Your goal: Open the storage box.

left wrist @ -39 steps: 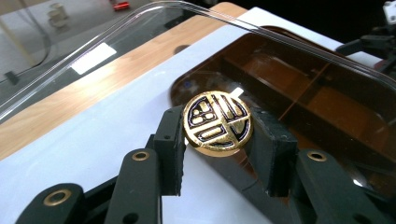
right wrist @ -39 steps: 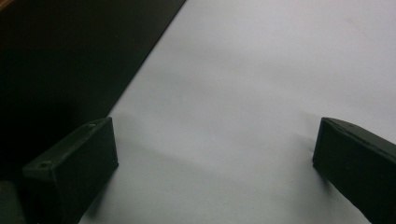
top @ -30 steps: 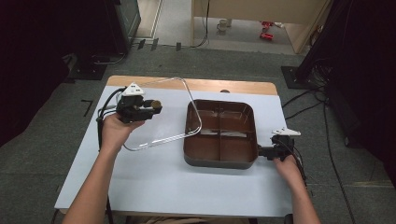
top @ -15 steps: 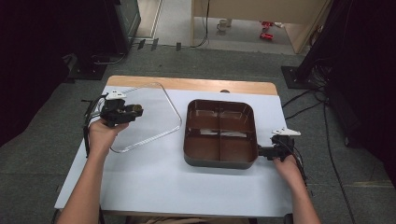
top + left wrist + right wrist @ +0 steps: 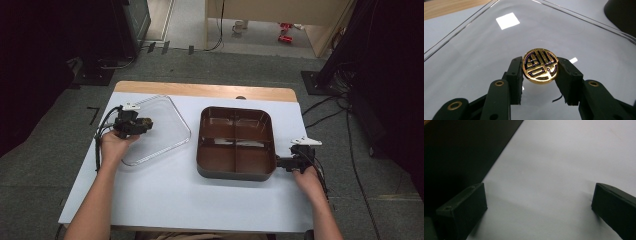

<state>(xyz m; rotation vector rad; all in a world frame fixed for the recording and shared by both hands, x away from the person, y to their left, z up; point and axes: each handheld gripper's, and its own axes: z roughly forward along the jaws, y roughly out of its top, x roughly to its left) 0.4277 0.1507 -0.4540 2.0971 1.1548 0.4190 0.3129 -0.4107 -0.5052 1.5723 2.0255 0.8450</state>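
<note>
A clear square lid [image 5: 162, 131] lies on the white table at the left, with a round gold knob [image 5: 147, 121] at its middle. My left gripper [image 5: 145, 122] is shut on that knob. In the left gripper view the gold knob [image 5: 540, 65] with its dark emblem sits pinched between the two black jaws, over the clear lid [image 5: 486, 42]. A brown tray [image 5: 220, 161] with four compartments rests at the table's centre right. My right gripper [image 5: 283, 162] stands open on the table beside the tray's right edge, white table between its jaws and the dark tray wall [image 5: 454, 150] at its left.
The white tabletop [image 5: 165, 200] has free room in front of the lid and tray. A wooden strip [image 5: 200, 90] runs along the table's far edge. Dark equipment and cables [image 5: 325, 107] lie on the floor around the table.
My left hand has carried the lid left and down, away from the tray, until it lies flat on the table. The right hand and tray have kept still.
</note>
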